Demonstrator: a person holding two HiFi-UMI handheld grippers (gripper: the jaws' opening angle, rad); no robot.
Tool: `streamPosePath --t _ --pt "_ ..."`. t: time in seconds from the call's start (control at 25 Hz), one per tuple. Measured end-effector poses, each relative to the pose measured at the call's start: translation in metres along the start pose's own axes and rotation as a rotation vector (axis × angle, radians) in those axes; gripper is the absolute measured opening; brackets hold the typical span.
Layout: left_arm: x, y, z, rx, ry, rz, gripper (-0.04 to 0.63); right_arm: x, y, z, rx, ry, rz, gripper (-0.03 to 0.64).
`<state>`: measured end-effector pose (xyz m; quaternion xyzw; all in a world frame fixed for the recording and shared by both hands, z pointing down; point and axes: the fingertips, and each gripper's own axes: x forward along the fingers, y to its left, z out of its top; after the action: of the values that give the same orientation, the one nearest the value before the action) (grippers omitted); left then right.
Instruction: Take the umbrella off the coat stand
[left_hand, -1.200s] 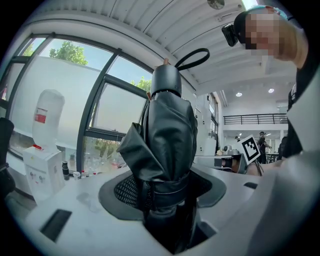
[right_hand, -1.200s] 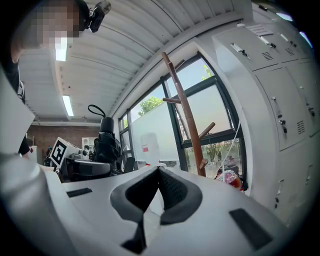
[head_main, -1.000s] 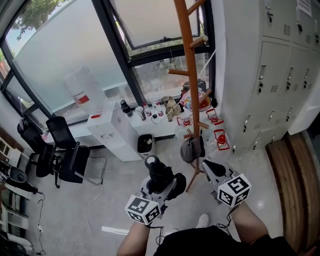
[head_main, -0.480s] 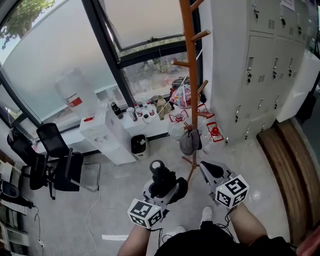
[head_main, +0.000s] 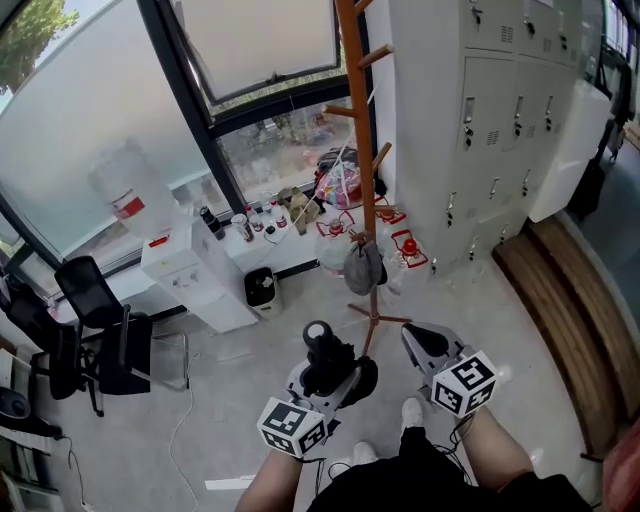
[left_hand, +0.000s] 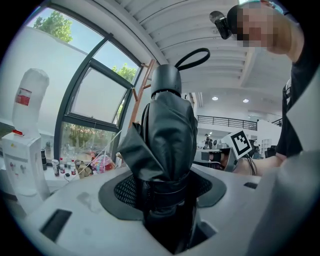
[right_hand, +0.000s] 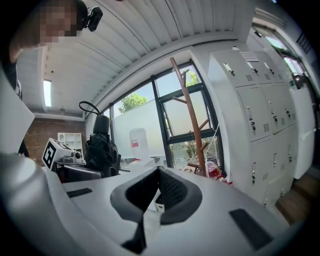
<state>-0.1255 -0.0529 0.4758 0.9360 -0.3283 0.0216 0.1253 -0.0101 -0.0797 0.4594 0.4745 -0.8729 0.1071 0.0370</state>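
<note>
Coat stand (head_main: 358, 150) rises at 12 o'clock in the head view, well apart from both grippers. The folded black umbrella (head_main: 322, 362) is off it, long axis upright, clamped low between the jaws of the left gripper (left_hand: 167, 200). The right gripper (head_main: 427, 343), at the umbrella's 3 o'clock, is pinched closed on nothing. Both point near level toward the stand.
</note>
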Motion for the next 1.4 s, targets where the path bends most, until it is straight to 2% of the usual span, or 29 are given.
streamPosePath --t 0.52,1.4 --pt "-0.013 -0.021 -0.010 0.018 0.014 -0.074 0.249 -0.030 0.017 -0.011 0.003 -0.019 -0.064 0.052" --pt "-0.014 -0.027 -0.004 0.020 0.003 -0.068 0.249 -0.035 0.023 -0.009 -0.025 -0.007 -0.041 0.052"
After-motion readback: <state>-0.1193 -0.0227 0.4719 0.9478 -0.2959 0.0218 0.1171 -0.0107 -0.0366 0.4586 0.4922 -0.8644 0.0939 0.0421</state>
